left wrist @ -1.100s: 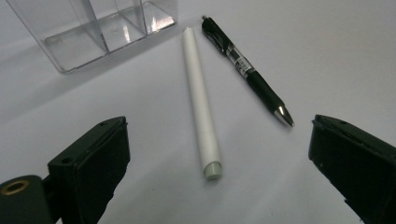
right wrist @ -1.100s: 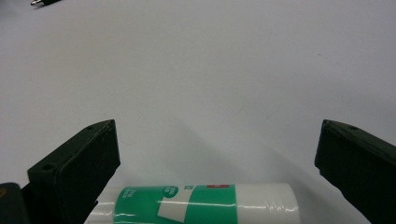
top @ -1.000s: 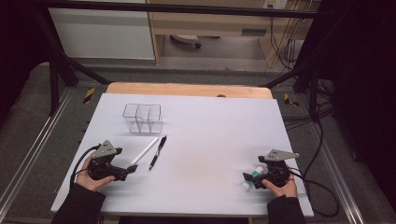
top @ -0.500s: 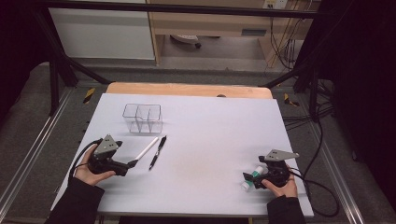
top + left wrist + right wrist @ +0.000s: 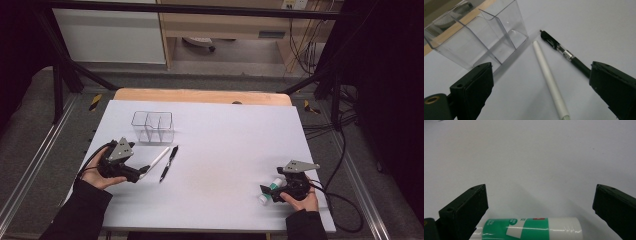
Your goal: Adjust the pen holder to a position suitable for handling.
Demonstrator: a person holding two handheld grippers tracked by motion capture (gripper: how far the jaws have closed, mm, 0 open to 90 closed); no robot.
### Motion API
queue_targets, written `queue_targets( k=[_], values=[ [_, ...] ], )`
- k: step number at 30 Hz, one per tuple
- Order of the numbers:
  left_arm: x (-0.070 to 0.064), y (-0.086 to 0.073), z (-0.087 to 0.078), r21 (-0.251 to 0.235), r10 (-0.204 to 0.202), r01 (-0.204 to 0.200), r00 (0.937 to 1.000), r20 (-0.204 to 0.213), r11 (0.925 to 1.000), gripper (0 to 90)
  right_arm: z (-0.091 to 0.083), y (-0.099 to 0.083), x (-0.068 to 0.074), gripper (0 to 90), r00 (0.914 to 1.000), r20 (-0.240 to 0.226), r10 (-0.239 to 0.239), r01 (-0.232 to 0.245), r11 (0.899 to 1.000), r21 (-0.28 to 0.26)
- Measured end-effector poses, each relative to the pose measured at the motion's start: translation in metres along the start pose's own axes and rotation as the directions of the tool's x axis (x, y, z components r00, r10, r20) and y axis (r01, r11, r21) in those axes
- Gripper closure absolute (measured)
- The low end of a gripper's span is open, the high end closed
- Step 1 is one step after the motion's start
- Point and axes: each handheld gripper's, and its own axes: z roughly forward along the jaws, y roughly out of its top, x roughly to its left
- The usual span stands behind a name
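Observation:
A white pen point(image 5: 549, 80) and a black pen point(image 5: 564, 52) lie side by side on the white table, just in front of a clear two-compartment container point(image 5: 481, 42). My left gripper point(image 5: 539, 67) is open, and the near end of the white pen lies between its jaws. From above, the left gripper point(image 5: 141, 171) sits at the white pen's point(image 5: 156, 161) near end, with the black pen point(image 5: 169, 162) to its right. My right gripper point(image 5: 540, 188) is open over a green-and-white glue stick point(image 5: 531, 228), which lies crosswise between the jaws. The high view puts this gripper point(image 5: 265, 190) and the glue stick point(image 5: 262, 198) at the table's front right.
The clear container point(image 5: 152, 126) stands empty at the back left of the white table point(image 5: 230, 135). A wooden strip point(image 5: 200, 96) runs along the far edge. Black frame posts and cables flank the table on both sides.
My left gripper has moved forward and slightly right, closing in on the white pen's near end. The right gripper and the glue stick have stayed put.

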Motion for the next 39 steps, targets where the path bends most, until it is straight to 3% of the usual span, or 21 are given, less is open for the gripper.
queue_targets(
  k=[5,8,9,10,13,14,16,17,18,19,20,21,26,27,28,31,36,37,38,39],
  values=[
    [0.004,0.008,0.003,0.010,0.061,-0.061,0.9980,-0.018,0.9981,5.1,0.001,0.000,0.000,0.5,1.0000,0.005,-0.006,0.006,1.000,0.006],
    [0.005,0.012,0.003,0.012,0.102,-0.102,0.9942,-0.032,0.9947,5.1,0.001,0.000,0.000,0.5,1.0000,0.004,-0.005,0.004,1.000,0.007],
    [0.006,0.015,0.004,0.009,0.132,-0.132,0.9904,-0.042,0.9913,5.1,0.001,0.000,0.000,0.5,1.0000,0.005,-0.005,0.005,1.000,0.006],
    [0.006,0.015,0.004,0.009,0.132,-0.132,0.9904,-0.042,0.9913,5.1,0.001,0.000,0.000,0.5,1.0000,0.005,-0.005,0.005,1.000,0.006],
    [0.008,0.020,0.006,0.014,0.173,-0.173,0.9836,-0.049,0.9848,5.1,0.001,0.000,0.000,0.5,1.0000,0.005,-0.005,0.005,1.000,0.005],
    [0.010,0.023,0.008,0.023,0.201,-0.200,0.9780,-0.056,0.9795,5.1,0.001,0.000,0.000,0.5,1.0000,0.006,-0.006,0.006,1.000,0.006],
    [0.011,0.025,0.009,0.026,0.210,-0.209,0.9761,-0.058,0.9777,5.2,0.001,0.000,0.000,0.5,1.0000,0.007,-0.006,0.006,1.000,0.007],
    [0.012,0.028,0.011,0.040,0.234,-0.232,0.9702,-0.064,0.9720,5.5,0.001,0.000,0.000,0.5,1.0000,0.006,-0.006,0.006,1.000,0.006],
    [0.012,0.028,0.011,0.040,0.234,-0.232,0.9702,-0.064,0.9720,6.0,0.001,0.000,0.000,0.5,1.0000,0.006,-0.007,0.007,1.000,0.006],
    [0.014,0.031,0.014,0.058,0.259,-0.255,0.9635,-0.069,0.9651,6.3,0.001,0.000,0.000,0.5,1.0000,0.007,-0.006,0.006,1.000,0.005],
    [0.014,0.031,0.014,0.058,0.259,-0.255,0.9635,-0.069,0.9651,6.4,0.001,0.000,0.000,0.5,1.0000,0.007,-0.006,0.006,1.000,0.005],
    [0.015,0.032,0.015,0.066,0.273,-0.269,0.9595,-0.070,0.9610,6.4,0.001,0.000,0.000,0.5,1.0000,0.007,-0.007,0.007,1.000,0.006],
    [0.018,0.038,0.021,0.093,0.353,-0.346,0.9324,-0.076,0.9335,8.9,0.001,0.000,0.000,0.5,0.9999,0.008,-0.008,0.008,1.000,0.006],
    [0.019,0.040,0.024,0.103,0.385,-0.377,0.9193,-0.080,0.9205,10.1,0.001,0.000,0.000,0.5,0.9999,0.007,-0.007,0.007,1.000,0.007],
    [0.019,0.040,0.024,0.103,0.385,-0.377,0.9193,-0.080,0.9205,11.1,0.001,0.000,0.000,0.5,0.9999,0.007,-0.007,0.007,1.000,0.007],
    [0.021,0.042,0.029,0.112,0.420,-0.411,0.9036,-0.082,0.9048,14.5,0.001,0.000,0.000,0.5,0.9999,0.009,-0.008,0.008,1.000,0.008],
    [0.026,0.046,0.038,0.142,0.510,-0.496,0.8550,-0.094,0.8569,20.6,0.001,0.000,0.000,0.5,0.9999,0.007,-0.008,0.008,1.000,0.014],
    [0.027,0.048,0.041,0.154,0.533,-0.516,0.8396,-0.102,0.8424,21.3,0.001,0.000,0.000,0.5,0.9999,0.007,-0.009,0.009,1.000,0.014],
    [0.027,0.048,0.041,0.154,0.533,-0.516,0.8396,-0.102,0.8424,22.6,0.001,0.000,0.000,0.5,0.9999,0.007,-0.009,0.009,1.000,0.013],
    [0.028,0.049,0.043,0.148,0.544,-0.528,0.8329,-0.102,0.8363,23.5,0.001,0.000,0.000,0.5,0.9999,0.007,-0.008,0.008,1.000,0.011]
  ],
)
